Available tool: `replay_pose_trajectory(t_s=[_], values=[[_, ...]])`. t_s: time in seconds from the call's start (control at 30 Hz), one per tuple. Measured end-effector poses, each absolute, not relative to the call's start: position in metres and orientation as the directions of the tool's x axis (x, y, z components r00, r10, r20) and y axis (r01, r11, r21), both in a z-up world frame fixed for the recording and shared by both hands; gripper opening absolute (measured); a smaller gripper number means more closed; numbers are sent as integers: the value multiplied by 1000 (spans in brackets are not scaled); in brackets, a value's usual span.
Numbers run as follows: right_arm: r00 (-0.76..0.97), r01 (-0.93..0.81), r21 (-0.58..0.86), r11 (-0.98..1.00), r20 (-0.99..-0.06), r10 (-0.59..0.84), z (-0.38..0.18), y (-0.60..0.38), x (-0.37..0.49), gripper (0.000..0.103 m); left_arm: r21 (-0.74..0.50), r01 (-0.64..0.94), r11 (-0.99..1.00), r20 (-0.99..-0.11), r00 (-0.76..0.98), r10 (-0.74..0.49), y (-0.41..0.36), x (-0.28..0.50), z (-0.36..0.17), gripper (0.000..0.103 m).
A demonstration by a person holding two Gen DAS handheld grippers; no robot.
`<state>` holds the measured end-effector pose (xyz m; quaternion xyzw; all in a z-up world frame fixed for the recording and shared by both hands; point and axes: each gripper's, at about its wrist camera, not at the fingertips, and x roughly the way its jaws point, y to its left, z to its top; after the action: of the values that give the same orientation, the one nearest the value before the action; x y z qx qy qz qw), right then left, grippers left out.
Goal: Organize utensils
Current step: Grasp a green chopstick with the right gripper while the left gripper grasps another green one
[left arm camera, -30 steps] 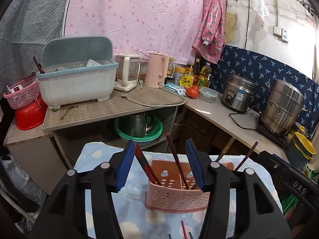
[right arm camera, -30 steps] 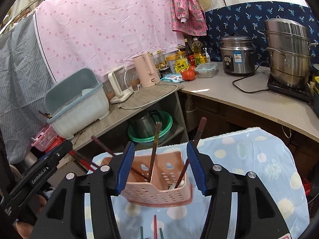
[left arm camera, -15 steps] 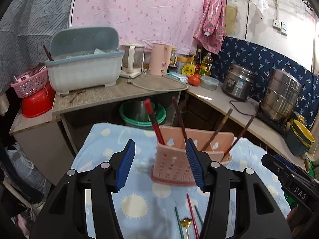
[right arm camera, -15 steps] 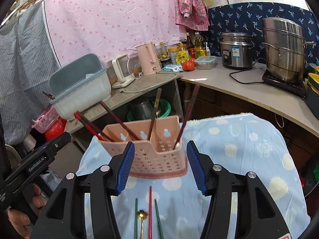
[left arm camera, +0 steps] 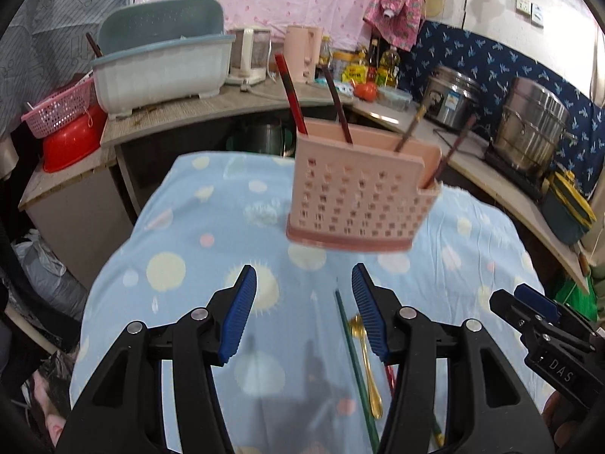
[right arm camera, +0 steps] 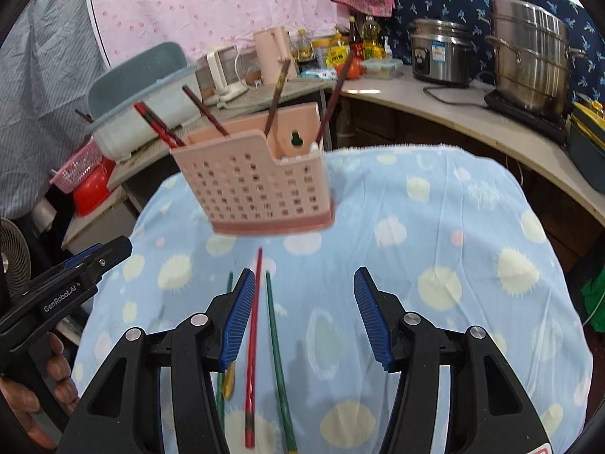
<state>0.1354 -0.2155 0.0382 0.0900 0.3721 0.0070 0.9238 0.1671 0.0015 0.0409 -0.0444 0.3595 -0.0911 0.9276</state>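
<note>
A pink perforated utensil holder (left arm camera: 359,196) stands on the blue dotted cloth (left arm camera: 211,234) and holds several dark and red chopsticks; it also shows in the right wrist view (right arm camera: 257,181). A red chopstick (right arm camera: 252,344), green chopsticks (right arm camera: 278,352) and a gold spoon (left arm camera: 365,359) lie flat on the cloth in front of it. My left gripper (left arm camera: 302,310) is open and empty, short of the holder. My right gripper (right arm camera: 302,310) is open and empty above the loose chopsticks. The spoon's bowl is partly hidden behind my right gripper's left finger.
Behind the table runs a counter with a teal dish rack (left arm camera: 162,64), pink kettle (left arm camera: 302,51), rice cooker (left arm camera: 452,98) and steel pot (left arm camera: 533,128). A red basin (left arm camera: 72,140) and pink basket (left arm camera: 56,109) sit at the left.
Both grippers have drawn back and tilted down. The holder now lies farther ahead, and the loose chopsticks and spoon on the cloth have come into view.
</note>
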Motion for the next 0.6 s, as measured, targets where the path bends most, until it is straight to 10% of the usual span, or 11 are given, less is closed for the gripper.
replay_pose_trajectory(t_s=[0.6], values=[[586, 9, 140, 990, -803, 108, -31, -194, 64, 47, -134, 177, 975, -775, 595, -215, -17, 100, -27, 50]])
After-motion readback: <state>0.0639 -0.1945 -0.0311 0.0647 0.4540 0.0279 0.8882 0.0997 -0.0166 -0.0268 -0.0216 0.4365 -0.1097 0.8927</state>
